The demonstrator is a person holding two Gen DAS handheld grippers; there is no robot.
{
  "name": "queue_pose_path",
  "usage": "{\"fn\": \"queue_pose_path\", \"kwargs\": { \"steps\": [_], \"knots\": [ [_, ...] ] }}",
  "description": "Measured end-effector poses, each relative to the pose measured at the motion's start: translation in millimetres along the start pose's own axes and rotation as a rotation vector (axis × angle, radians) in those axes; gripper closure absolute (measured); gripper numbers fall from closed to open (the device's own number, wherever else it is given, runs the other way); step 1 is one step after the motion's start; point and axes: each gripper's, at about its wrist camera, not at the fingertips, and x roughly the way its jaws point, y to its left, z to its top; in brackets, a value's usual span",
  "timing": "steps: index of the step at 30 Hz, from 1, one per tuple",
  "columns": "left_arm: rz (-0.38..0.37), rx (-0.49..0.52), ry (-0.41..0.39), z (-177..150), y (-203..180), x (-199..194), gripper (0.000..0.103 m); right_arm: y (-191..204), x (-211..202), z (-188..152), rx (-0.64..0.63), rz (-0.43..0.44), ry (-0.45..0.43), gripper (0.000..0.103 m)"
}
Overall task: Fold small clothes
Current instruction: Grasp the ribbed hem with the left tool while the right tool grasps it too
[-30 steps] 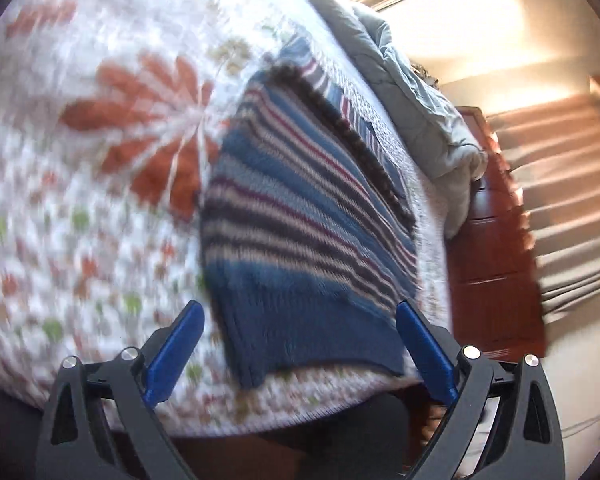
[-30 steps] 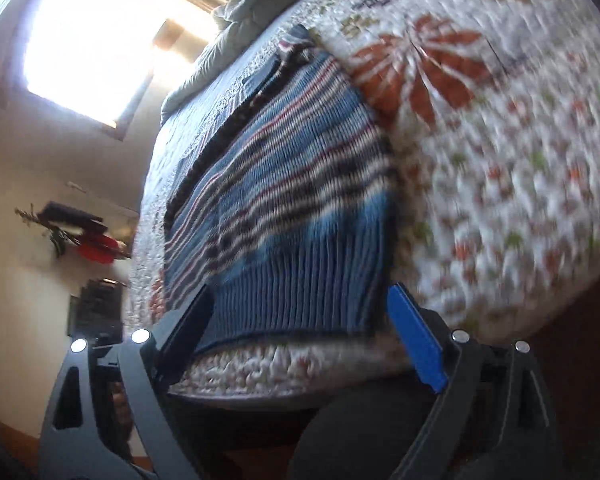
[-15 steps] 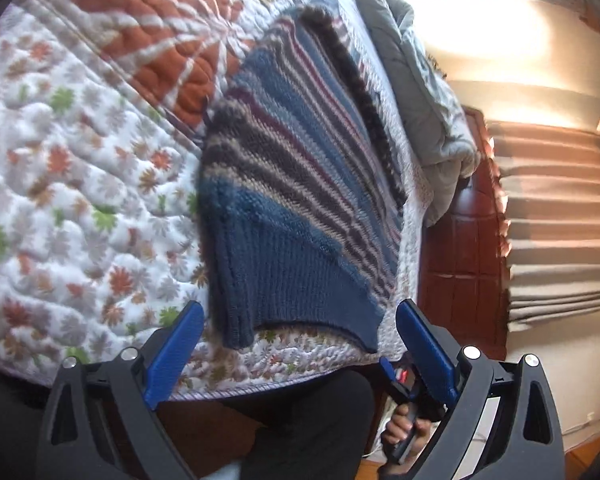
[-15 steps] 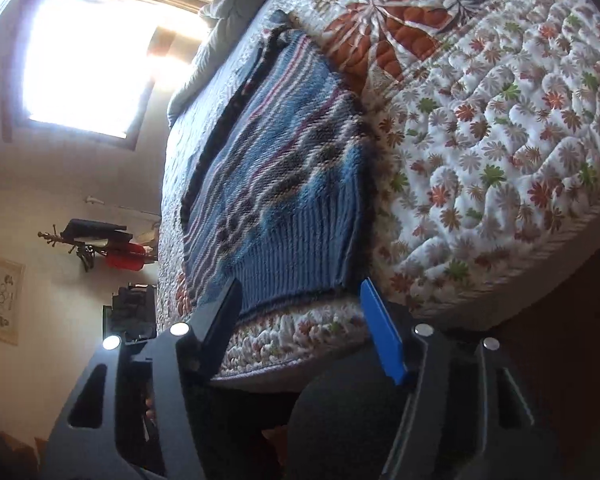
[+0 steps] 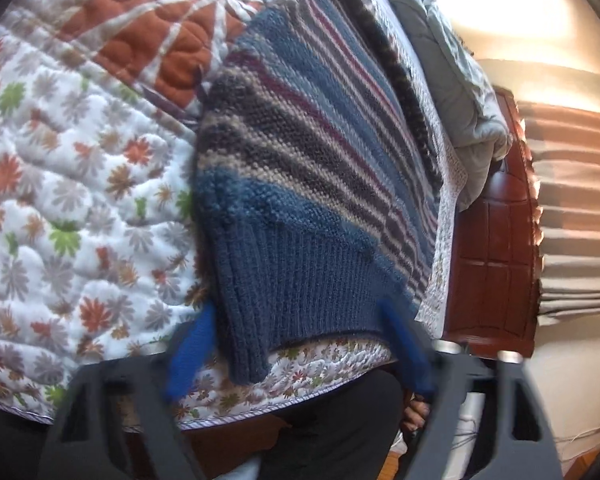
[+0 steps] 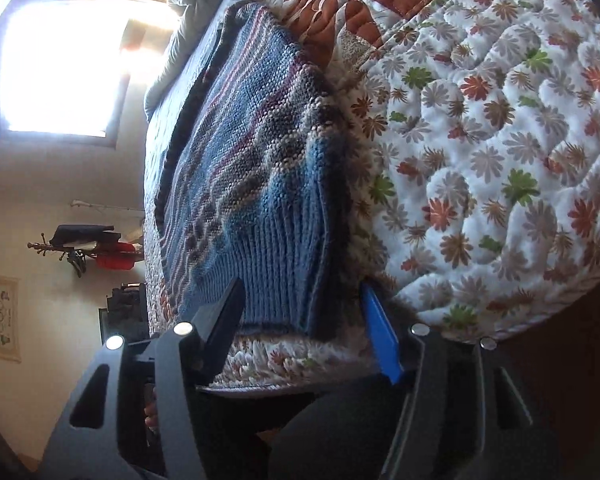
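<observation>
A small knitted sweater point(image 5: 300, 184) with blue, grey and maroon stripes and a plain blue ribbed hem lies flat on the flowered quilt point(image 5: 80, 200) near the bed's front edge. It also shows in the right wrist view point(image 6: 260, 184). My left gripper point(image 5: 298, 344) is open, its blue fingers either side of the hem's near corner, just in front of it. My right gripper point(image 6: 304, 320) is open too, its fingers straddling the hem's other corner at the quilt's edge. Neither holds the cloth.
A grey duvet point(image 5: 452, 92) is bunched at the head of the bed. A red-brown wooden headboard point(image 5: 492, 256) and curtains point(image 5: 580, 208) stand beyond. A bright window point(image 6: 60, 68) and a wall coat rack point(image 6: 88, 248) show in the right wrist view.
Both grippers have moved in closer to the sweater's hem at the bed edge. The sweater looms larger in both views. Both grippers stay open.
</observation>
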Motion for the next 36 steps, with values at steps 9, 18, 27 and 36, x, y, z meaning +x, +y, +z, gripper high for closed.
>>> {"fn": "queue_pose_path", "kwargs": {
  "steps": [9,18,27,36],
  "knots": [
    [0.059,0.011,0.021,-3,6,10,0.092,6,18,6,-0.039,-0.016,0.02,0.088],
    [-0.014,0.042,-0.07,-4,11,-18,0.095,18,5,3,-0.094,0.038,-0.018,0.095],
    [-0.192,0.157,-0.212,3,-45,-82,0.095,77,-36,17,-0.185,0.143,-0.092,0.095],
    [-0.266,0.238,-0.277,28,-102,-114,0.095,137,-62,53,-0.271,0.175,-0.149,0.095]
  ]
}}
